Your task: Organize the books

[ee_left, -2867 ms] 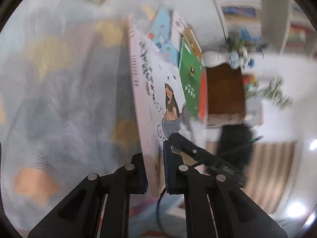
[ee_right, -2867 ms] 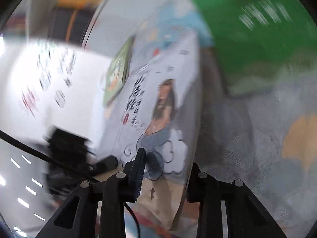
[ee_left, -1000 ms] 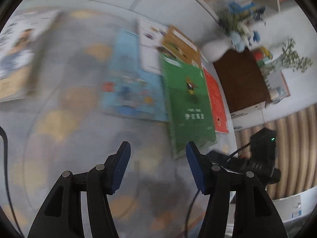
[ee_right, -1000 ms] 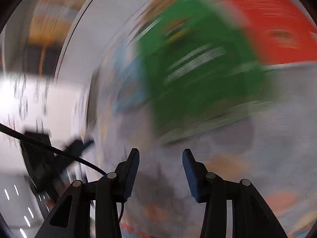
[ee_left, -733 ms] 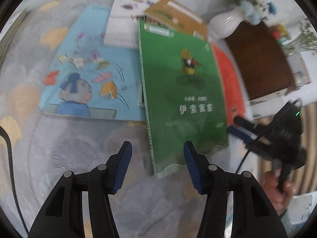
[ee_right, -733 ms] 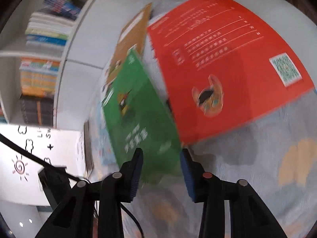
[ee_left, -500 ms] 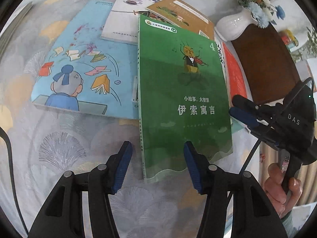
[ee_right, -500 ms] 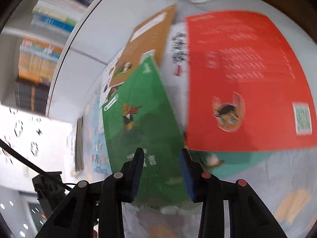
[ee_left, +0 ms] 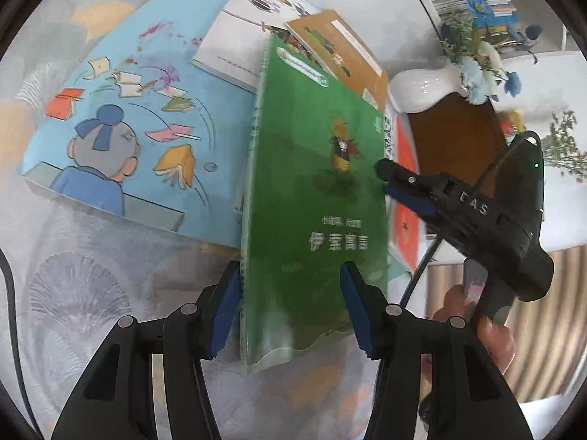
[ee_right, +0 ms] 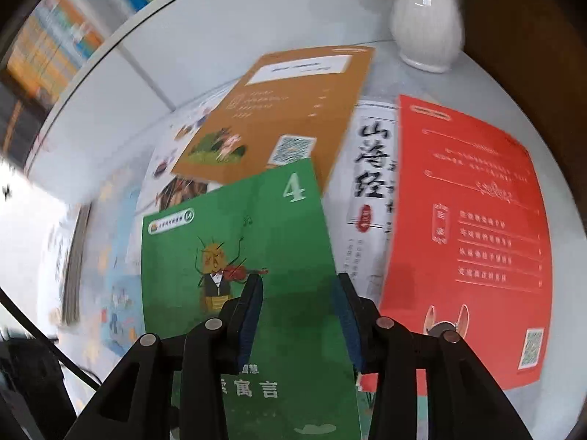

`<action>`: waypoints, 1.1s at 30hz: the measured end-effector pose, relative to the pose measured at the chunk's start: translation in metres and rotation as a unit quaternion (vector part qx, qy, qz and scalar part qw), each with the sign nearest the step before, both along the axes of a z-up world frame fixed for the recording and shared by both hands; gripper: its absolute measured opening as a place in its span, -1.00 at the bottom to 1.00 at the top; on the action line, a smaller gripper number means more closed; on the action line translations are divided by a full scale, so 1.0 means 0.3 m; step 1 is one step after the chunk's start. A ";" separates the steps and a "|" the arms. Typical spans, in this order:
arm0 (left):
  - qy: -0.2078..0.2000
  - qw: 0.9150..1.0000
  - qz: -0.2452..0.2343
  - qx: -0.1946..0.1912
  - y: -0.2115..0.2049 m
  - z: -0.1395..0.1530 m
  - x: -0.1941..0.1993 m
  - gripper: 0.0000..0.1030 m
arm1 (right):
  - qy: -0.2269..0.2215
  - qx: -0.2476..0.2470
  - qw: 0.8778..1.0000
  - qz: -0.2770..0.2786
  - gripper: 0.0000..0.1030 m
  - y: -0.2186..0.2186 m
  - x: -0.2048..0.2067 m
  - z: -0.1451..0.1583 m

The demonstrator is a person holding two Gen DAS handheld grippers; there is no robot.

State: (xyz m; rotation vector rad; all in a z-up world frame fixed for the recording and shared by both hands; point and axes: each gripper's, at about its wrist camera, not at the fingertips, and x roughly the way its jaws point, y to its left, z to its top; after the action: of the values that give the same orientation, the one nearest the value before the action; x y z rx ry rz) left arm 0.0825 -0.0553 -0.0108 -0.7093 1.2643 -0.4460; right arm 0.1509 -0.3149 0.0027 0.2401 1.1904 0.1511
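Note:
A green book (ee_left: 315, 198) lies on top of a spread of books on the patterned cloth. My left gripper (ee_left: 290, 293) is open, its jaws astride the book's near end. My right gripper (ee_right: 299, 293) is open over the same green book (ee_right: 234, 256); in the left wrist view it (ee_left: 389, 181) reaches the book's right edge. Around the green book lie a light blue book (ee_left: 121, 124), a white book (ee_left: 249, 33), a brown book (ee_right: 279, 124), a white book with black characters (ee_right: 370, 190) and a red book (ee_right: 466, 227).
A white vase (ee_right: 425, 22) with blue flowers (ee_left: 477, 62) stands by a dark brown box (ee_left: 455, 139) beyond the books. Bookshelves (ee_right: 55, 36) line the far wall. A thin book stack (ee_right: 75, 253) lies at far left. A cable (ee_left: 7, 267) runs along the left edge.
Both grippers released the pale illustrated book and swung over to the spread. Both have closed in on the green book, the left jaws now astride its near end.

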 end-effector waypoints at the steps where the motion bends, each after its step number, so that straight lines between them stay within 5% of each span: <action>1: 0.001 1.000 -0.006 -0.011 0.004 0.000 -0.010 -0.15 | 0.009 0.026 1.000 0.012 -0.21 0.003 -0.006 -0.003; 3: -0.001 0.999 -0.021 -0.043 0.018 0.011 -0.051 -0.28 | 0.034 0.094 0.994 0.033 -0.20 0.030 -0.030 -0.020; 9: 0.005 0.999 -0.004 -0.045 0.128 0.016 -0.159 -0.28 | 0.013 0.061 0.998 0.028 -0.21 0.078 -0.141 -0.002; 17: 0.018 1.000 -0.001 -0.019 0.109 -0.026 -0.133 -0.28 | -0.003 -0.044 0.999 -0.016 -0.21 -0.016 0.039 0.021; 26: 0.032 0.995 -0.024 -0.087 0.122 -0.047 -0.140 -0.26 | 0.048 0.011 0.997 0.054 -0.14 0.079 -0.033 -0.022; 33: 0.047 0.996 0.013 -0.074 0.318 -0.052 -0.309 -0.26 | 0.099 0.077 0.988 0.090 -0.14 0.213 -0.260 -0.105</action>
State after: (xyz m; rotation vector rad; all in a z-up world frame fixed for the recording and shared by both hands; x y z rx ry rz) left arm -0.0103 0.0401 -0.0264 -0.8803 1.3171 -0.4936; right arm 0.0728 -0.2509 -0.0289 0.2874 1.3993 0.3850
